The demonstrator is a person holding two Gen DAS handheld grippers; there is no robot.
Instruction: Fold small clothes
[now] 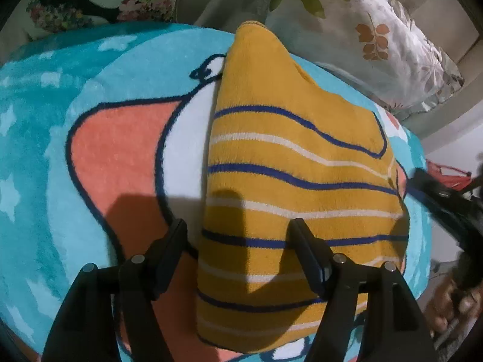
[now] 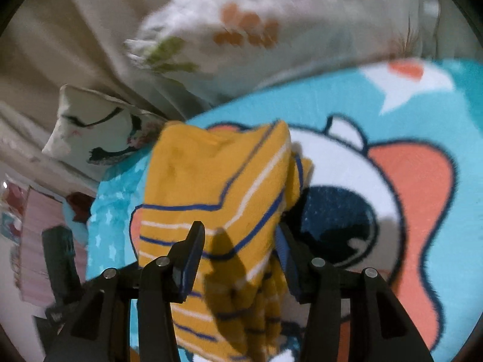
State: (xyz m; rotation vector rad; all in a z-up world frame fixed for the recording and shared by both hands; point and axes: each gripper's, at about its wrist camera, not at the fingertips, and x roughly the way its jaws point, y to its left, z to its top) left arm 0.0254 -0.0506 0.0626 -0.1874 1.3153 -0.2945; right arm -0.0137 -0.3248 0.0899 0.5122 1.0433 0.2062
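The folded yellow striped garment (image 1: 302, 181) lies on the cartoon blanket (image 1: 60, 150), toward its pillow-side edge. The left gripper (image 1: 238, 253) hovers wide and empty over the garment's near edge. The right gripper (image 2: 238, 256) stands part-open astride a raised fold, apparently not pinching. Best to lay that fold flat and square the edges.

Mustard garment (image 1: 302, 181) with blue and white stripes; turquoise cartoon blanket (image 1: 60, 120) apparently star-speckled

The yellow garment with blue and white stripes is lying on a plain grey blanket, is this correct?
Not quite. The yellow striped garment lies on a turquoise blanket printed with stars and a cartoon figure, not a plain grey one. The left wrist view shows this clearly.
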